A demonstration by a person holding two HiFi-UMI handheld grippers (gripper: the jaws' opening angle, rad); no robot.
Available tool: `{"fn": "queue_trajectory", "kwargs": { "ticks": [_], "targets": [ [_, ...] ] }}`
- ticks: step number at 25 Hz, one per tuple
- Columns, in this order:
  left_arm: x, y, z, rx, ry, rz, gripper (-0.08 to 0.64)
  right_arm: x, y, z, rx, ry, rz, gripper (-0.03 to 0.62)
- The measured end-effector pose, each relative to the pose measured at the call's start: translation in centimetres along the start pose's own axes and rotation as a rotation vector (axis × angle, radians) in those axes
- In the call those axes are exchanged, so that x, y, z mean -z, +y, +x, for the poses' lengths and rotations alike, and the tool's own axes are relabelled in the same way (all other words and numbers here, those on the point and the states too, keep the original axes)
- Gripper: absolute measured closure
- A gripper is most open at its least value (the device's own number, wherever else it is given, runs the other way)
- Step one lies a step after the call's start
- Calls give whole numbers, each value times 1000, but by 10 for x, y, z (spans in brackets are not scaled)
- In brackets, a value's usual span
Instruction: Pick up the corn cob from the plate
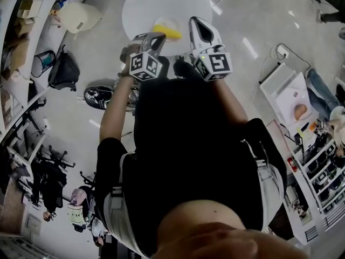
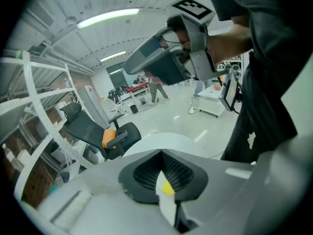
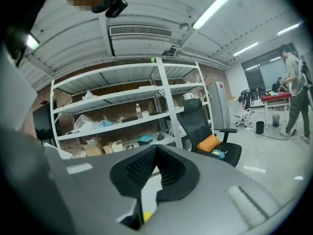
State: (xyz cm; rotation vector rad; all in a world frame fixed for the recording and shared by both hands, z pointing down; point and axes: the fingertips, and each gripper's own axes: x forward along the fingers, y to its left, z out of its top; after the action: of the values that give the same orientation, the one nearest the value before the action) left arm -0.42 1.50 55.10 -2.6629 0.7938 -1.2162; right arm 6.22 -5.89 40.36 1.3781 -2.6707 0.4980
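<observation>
A yellow corn cob (image 1: 169, 33) lies on a pale plate (image 1: 163, 24) near the front edge of a round white table (image 1: 156, 1). My left gripper (image 1: 157, 37) hovers just left of the cob with its jaws shut and empty. My right gripper (image 1: 195, 21) hangs just right of the plate, its jaws also together with nothing held. In the left gripper view, the shut left gripper (image 2: 162, 174) shows only a yellow sliver of cob (image 2: 168, 188) through its slit, and the right gripper (image 2: 146, 62) hangs above. The right gripper view looks past the shut right gripper (image 3: 148, 182) at a yellow speck (image 3: 146, 214).
A black office chair with an orange cushion (image 2: 109, 137) stands beyond the table, in front of white storage shelves (image 3: 122, 109). A black bag (image 1: 64, 70) and wheeled gear (image 1: 99, 96) sit on the floor at left. A person (image 3: 295, 89) stands far off at the right.
</observation>
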Motion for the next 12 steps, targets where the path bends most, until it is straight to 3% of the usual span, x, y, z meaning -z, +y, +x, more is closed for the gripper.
{"fn": "queue_trajectory", "kwargs": {
  "ticks": [12],
  "targets": [
    [30,-27,32,152,105,292,558,14,-16,11,74,24,9,584]
  ]
}}
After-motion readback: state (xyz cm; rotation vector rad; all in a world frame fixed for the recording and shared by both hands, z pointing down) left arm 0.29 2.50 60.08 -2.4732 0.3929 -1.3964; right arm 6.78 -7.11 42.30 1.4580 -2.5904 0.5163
